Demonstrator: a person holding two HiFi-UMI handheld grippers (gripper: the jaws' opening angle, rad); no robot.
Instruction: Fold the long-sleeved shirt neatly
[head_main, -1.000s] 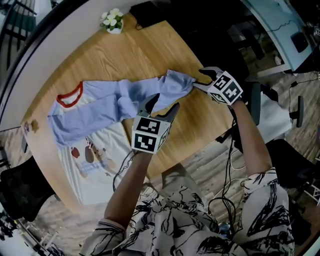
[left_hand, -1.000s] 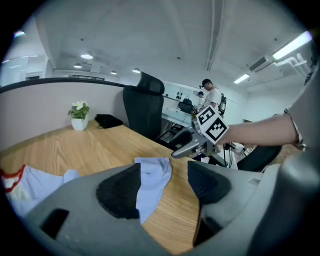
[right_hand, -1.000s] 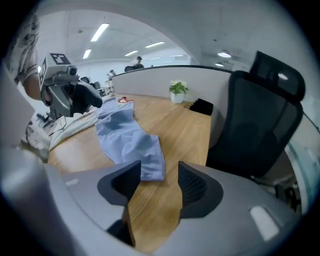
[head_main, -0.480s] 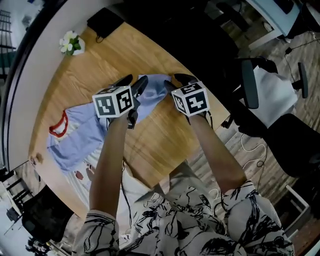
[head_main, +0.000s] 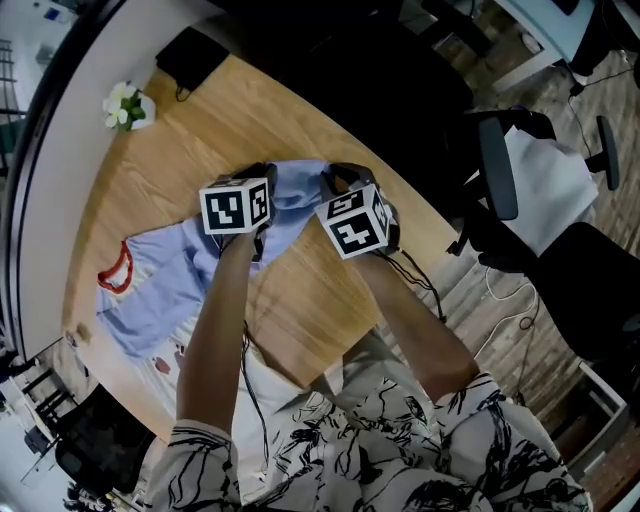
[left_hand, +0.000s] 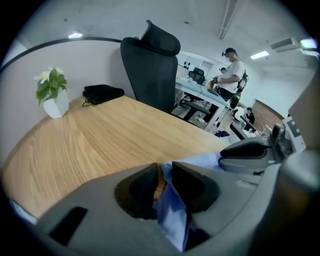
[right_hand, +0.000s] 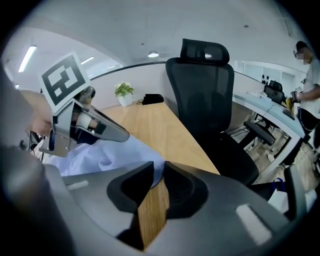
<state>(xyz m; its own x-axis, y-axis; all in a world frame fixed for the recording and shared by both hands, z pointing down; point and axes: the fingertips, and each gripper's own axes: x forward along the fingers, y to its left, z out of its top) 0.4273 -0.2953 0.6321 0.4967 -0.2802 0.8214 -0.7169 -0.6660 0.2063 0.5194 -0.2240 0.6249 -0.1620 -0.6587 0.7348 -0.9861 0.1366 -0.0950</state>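
The long-sleeved shirt lies flat on the wooden table: pale blue sleeves, red collar, white printed body. One blue sleeve stretches to the table's far right edge. My left gripper and right gripper sit side by side at that sleeve's end. Both sets of jaws have just been closing. In the left gripper view, blue cloth is pinched in my left gripper. In the right gripper view, the sleeve's edge is nipped at the tips of my right gripper.
A small potted plant and a black pouch stand at the table's far side. A black office chair is right beyond the table edge by the sleeve. More chairs and cables are on the floor to the right. People stand far off.
My left gripper has travelled from mid-sleeve to the sleeve's end, beside the right one. Both jaws have narrowed onto the cloth. The right gripper has rolled, and the head view has shifted.
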